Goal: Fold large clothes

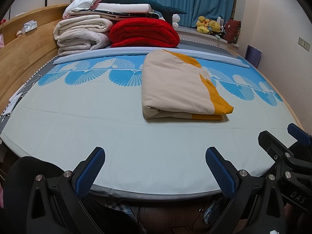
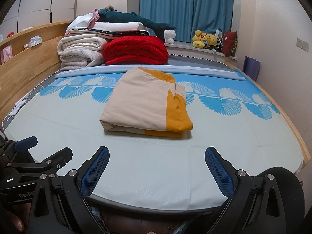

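Wooden headboard (image 1: 21, 56) runs along the bed's left edge, and at the far left corner sit stacked cream blankets (image 1: 81, 36) with a rolled red blanket (image 1: 144, 33) beside them. Toward the middle of the bed (image 2: 148, 167), right of centre in the left wrist view, lies the beige-and-orange cloth (image 2: 144, 109), already folded into a compact, layered rectangle, flat on the pale blue sheet. Judging by that, the folding looks finished or nearly so; at most a final tidy or putting away seems left. At the near edge, the left hand-held gripper (image 1: 155, 172) hovers with its fingers spread wide, holding nothing. To its right, the right hand-held gripper (image 2: 157, 172) is likewise spread wide and empty, well apart from the cloth.
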### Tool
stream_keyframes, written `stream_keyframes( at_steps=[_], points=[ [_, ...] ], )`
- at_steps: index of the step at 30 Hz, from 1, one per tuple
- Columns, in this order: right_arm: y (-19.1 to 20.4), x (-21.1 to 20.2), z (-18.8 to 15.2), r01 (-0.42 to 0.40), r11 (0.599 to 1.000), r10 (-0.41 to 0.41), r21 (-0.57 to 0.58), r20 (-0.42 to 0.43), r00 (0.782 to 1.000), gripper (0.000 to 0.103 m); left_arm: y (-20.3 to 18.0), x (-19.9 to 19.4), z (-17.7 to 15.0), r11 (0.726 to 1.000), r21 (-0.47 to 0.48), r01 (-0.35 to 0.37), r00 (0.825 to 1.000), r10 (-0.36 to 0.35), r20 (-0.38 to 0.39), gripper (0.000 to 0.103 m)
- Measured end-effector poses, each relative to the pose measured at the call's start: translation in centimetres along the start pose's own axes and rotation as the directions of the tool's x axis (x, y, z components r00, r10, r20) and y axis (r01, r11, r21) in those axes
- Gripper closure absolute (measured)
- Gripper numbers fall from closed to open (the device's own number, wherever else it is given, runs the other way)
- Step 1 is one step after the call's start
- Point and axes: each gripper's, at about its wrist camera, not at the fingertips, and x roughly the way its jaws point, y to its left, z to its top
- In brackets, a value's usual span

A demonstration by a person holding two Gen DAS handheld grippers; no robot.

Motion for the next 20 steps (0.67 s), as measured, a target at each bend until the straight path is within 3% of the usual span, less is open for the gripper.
stream_keyframes(
  at_steps=[20],
  points=[
    [0.06,0.03,0.0,0.001,1.0,-0.001,0.002,0.0,1.0,0.005,0.01,0.05,0.01,1.0,0.001,0.003,1.0,-0.003,-0.003,0.001]
  ],
)
